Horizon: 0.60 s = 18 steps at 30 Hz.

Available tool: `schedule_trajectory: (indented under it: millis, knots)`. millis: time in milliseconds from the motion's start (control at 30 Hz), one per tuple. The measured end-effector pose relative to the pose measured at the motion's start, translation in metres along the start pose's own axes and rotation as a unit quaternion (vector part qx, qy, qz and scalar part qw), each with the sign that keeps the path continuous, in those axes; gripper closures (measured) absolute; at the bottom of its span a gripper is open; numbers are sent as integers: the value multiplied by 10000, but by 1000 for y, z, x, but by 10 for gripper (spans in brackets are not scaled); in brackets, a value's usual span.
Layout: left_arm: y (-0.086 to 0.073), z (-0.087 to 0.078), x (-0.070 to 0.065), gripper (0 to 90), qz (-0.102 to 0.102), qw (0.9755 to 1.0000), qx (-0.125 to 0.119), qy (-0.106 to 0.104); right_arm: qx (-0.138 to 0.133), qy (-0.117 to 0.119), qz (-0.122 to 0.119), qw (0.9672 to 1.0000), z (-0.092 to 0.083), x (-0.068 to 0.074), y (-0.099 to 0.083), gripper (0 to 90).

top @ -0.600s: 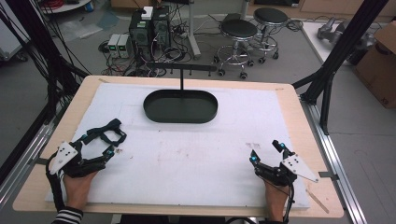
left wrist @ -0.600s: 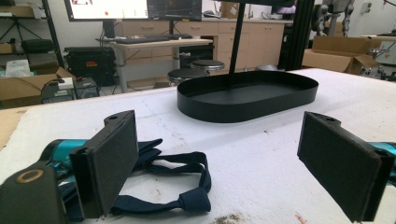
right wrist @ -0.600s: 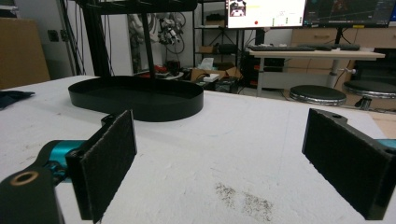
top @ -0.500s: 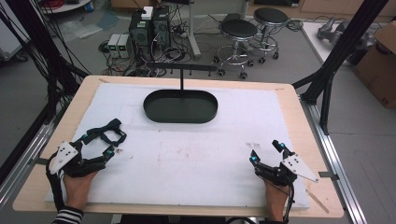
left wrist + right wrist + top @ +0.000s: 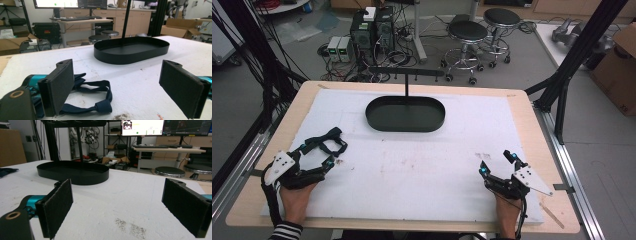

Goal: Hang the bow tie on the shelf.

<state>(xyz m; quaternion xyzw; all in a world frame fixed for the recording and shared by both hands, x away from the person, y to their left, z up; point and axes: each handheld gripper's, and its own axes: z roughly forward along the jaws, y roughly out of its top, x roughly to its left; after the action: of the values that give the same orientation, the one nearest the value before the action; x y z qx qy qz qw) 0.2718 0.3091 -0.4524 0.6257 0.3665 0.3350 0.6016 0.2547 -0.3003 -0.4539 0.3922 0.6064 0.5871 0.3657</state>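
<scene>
At the near left of the white mat [image 5: 422, 170], a dark blue strap [image 5: 96, 96] lies looped just beside the left gripper [image 5: 117, 82], whose jaws stand wide apart around nothing. A careless closing could pinch one loop only, leaving the rest dragging. The right gripper [image 5: 120, 205], jaws likewise apart and empty, rests well apart from it, with the black oval tray [image 5: 405, 114] farther back.

Tray [image 5: 405, 114] at the far middle of the table [image 5: 522, 107]. Strap [image 5: 329, 142] near the left edge, just beside the left gripper [image 5: 331, 152]. Right gripper [image 5: 497, 162] well apart, near right.

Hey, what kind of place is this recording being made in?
Probably a robotics lab or workshop: round stools and computer towers with loose cables on the floor behind the table, plus desks with lit monitors and cardboard boxes.
</scene>
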Motion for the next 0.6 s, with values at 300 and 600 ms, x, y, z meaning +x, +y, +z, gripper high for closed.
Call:
schedule_trajectory:
  millis: [300, 600]
  knots:
    - [0, -1, 4, 131, -186, 9997, -24, -159, 38, -17, -11, 10000, 1, 0, 0, 90]
    - [3, 0, 5, 129, -301, 9992, -61, -274, 39, -13, 5, 10000, 1, 0, 0, 90]
